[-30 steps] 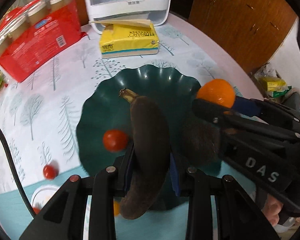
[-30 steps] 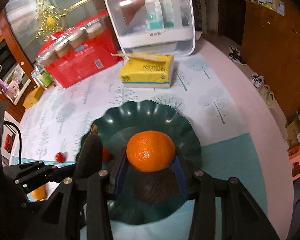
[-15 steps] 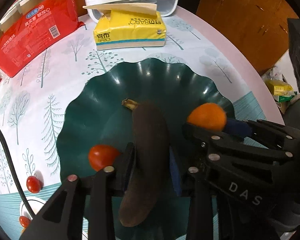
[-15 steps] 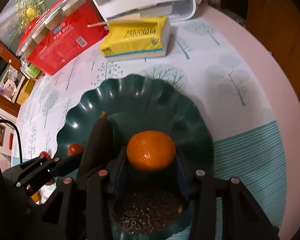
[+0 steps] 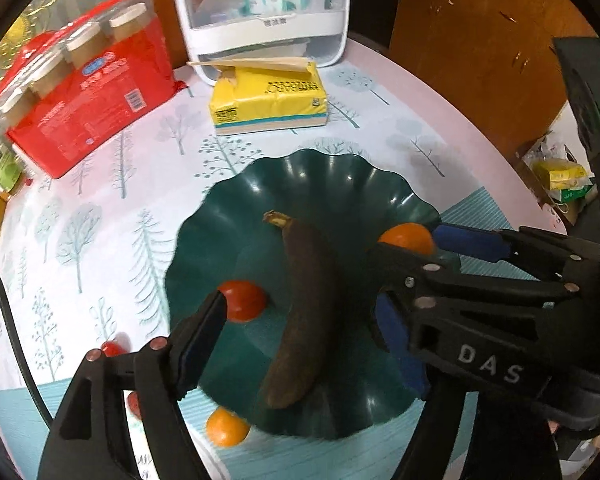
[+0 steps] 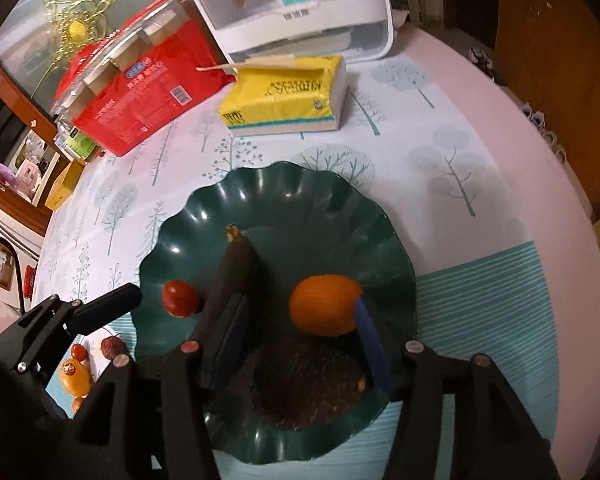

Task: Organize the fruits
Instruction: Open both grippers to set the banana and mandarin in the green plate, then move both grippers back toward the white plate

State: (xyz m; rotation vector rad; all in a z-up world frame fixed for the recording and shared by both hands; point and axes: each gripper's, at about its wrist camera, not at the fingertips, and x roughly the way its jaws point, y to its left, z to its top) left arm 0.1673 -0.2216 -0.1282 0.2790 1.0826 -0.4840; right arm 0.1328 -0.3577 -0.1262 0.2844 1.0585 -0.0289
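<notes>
A dark green scalloped plate (image 5: 340, 184) (image 6: 284, 196) holds a blackened banana (image 5: 304, 312) (image 6: 232, 276), a red tomato (image 5: 244, 300) (image 6: 180, 298), an orange (image 6: 326, 310) (image 5: 408, 236) and a brown fuzzy fruit (image 6: 304, 384). My left gripper (image 5: 300, 332) is open, its jaws either side of the banana lying on the plate. My right gripper (image 6: 300, 336) is open around the orange, which rests on the plate.
A yellow tissue pack (image 5: 268, 100), a red package (image 5: 84, 96) and a white box (image 5: 260, 12) stand at the back. Small tomatoes (image 5: 112, 348) and an orange fruit (image 5: 226, 426) lie on the cloth left of and in front of the plate. The table edge curves on the right.
Both grippers lowered over the plate and opened. The banana and the orange were let go and now lie on the plate.
</notes>
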